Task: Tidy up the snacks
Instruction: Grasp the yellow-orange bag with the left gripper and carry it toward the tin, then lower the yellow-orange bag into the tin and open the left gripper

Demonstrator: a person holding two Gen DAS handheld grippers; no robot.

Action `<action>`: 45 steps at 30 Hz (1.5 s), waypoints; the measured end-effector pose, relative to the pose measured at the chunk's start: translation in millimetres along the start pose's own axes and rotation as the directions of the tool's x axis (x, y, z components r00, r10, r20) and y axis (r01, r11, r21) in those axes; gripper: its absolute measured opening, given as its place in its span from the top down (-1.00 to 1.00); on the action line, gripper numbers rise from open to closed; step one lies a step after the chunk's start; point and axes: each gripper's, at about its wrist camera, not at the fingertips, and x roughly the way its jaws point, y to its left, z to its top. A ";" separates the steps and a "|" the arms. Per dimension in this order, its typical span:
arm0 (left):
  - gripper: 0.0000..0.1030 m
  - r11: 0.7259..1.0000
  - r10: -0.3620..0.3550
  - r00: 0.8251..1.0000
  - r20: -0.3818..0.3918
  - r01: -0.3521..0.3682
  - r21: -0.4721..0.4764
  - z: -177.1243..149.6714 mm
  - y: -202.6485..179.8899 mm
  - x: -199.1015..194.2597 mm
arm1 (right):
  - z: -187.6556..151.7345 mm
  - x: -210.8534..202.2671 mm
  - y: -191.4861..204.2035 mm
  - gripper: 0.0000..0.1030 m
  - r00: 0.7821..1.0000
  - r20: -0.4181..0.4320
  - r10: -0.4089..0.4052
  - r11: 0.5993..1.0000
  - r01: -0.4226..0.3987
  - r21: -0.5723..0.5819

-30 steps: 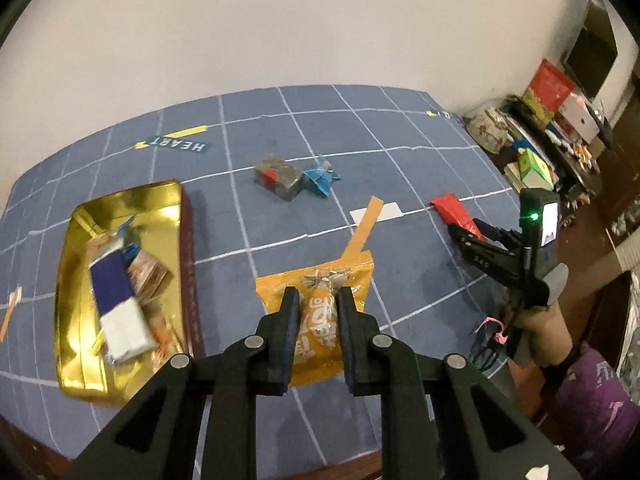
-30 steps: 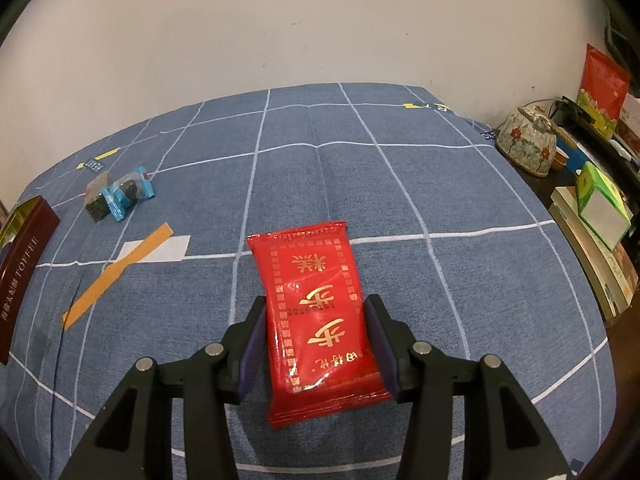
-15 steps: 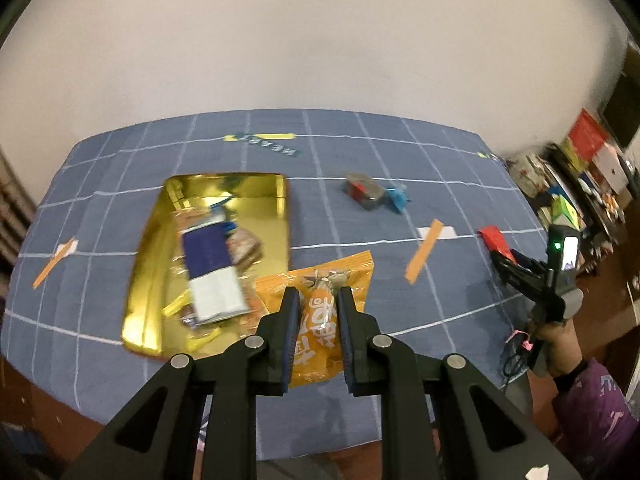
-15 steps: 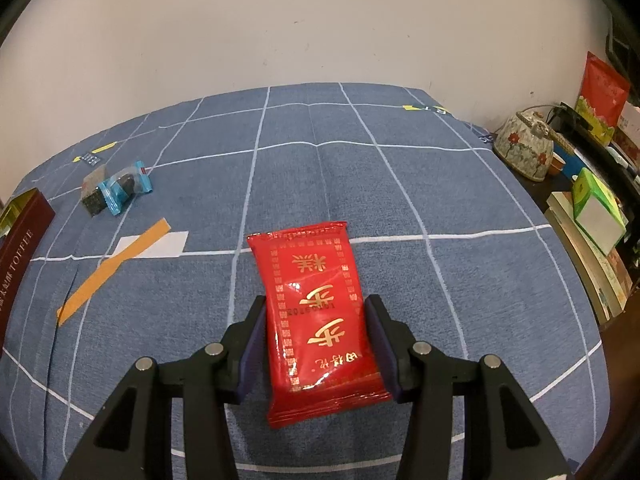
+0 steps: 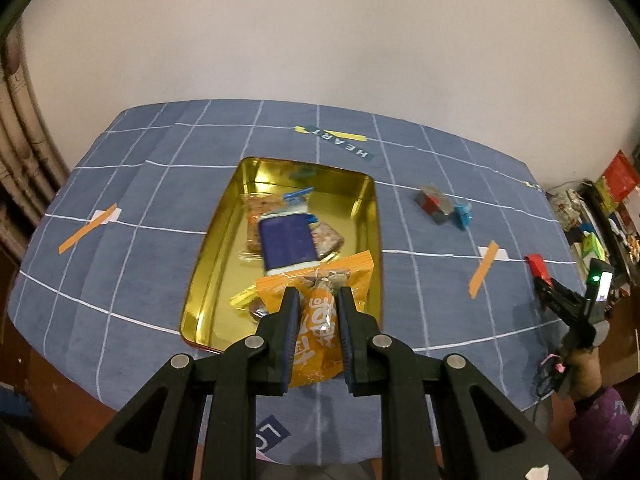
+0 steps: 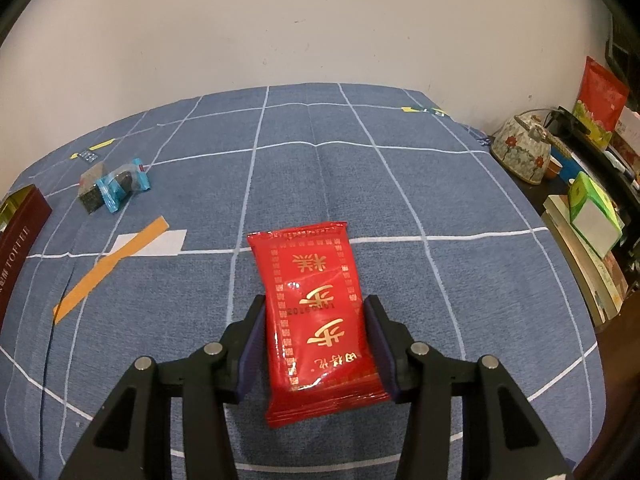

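Gripping an orange packet (image 5: 320, 320), the left claw (image 5: 316, 320) holds it above the near end of the gold tin (image 5: 208, 264), where a blue bar (image 5: 286, 244) and other snacks lie. The right claw (image 6: 314, 340) clamps a red packet (image 6: 316, 304) just over the blue worktop (image 6: 400, 184); a grey snack (image 6: 91, 192) and a blue candy (image 6: 124, 188) touch each other, far left.

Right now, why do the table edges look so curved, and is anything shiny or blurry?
Both views are fisheye, so the blue cloth bows; in the left wrist view the gold tin glares with reflections; in the right wrist view the red packet is sharp with small highlights.
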 end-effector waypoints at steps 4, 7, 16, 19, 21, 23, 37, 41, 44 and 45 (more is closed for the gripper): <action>0.68 1.000 0.009 1.000 -0.002 -0.010 -0.009 -1.9 8.3 7.7 | 0.3 0.1 1.1 0.06 1.000 -0.001 -0.008 1.000 0.008 -0.006; 0.68 1.000 0.021 1.000 -0.002 -0.021 -0.012 -1.4 12.7 12.0 | 0.7 0.1 1.7 0.07 1.000 -0.002 -0.013 1.000 0.013 -0.004; 0.68 0.999 0.052 0.999 0.008 -0.051 -0.013 4.9 22.7 19.6 | -0.5 -1.8 3.9 0.08 1.000 -0.007 -0.022 1.000 0.022 0.004; 0.68 0.997 0.073 0.997 0.014 -0.073 0.000 6.8 23.5 22.3 | -0.8 -2.0 5.8 0.08 1.000 -0.011 -0.020 1.000 0.020 0.003; 0.68 0.997 0.075 0.997 0.014 -0.075 0.002 8.4 24.5 24.4 | -1.1 -2.2 7.1 0.08 1.000 -0.013 -0.017 1.000 0.017 0.002; 0.68 0.997 0.080 0.997 0.012 -0.080 0.005 10.0 24.7 26.3 | -1.2 -2.1 8.3 0.08 1.000 -0.013 -0.014 1.000 0.014 0.003; 0.68 0.993 0.115 0.993 0.004 -0.115 0.031 28.1 25.8 47.5 | -2.9 -6.6 15.6 0.09 1.000 -0.019 0.012 1.000 -0.012 0.025; 0.68 0.991 0.129 0.992 0.009 -0.129 0.042 36.3 24.4 54.3 | -3.0 -8.4 19.3 0.09 0.999 -0.021 0.026 0.999 -0.025 0.027; 0.68 0.988 0.142 0.990 0.009 -0.143 0.052 40.5 23.2 60.3 | -3.6 -9.7 22.2 0.09 0.999 -0.022 0.031 0.999 -0.031 0.025; 0.68 0.988 0.144 0.990 0.007 -0.144 0.055 41.7 23.1 62.1 | -3.7 -9.9 23.0 0.09 0.999 -0.022 0.034 0.999 -0.033 0.024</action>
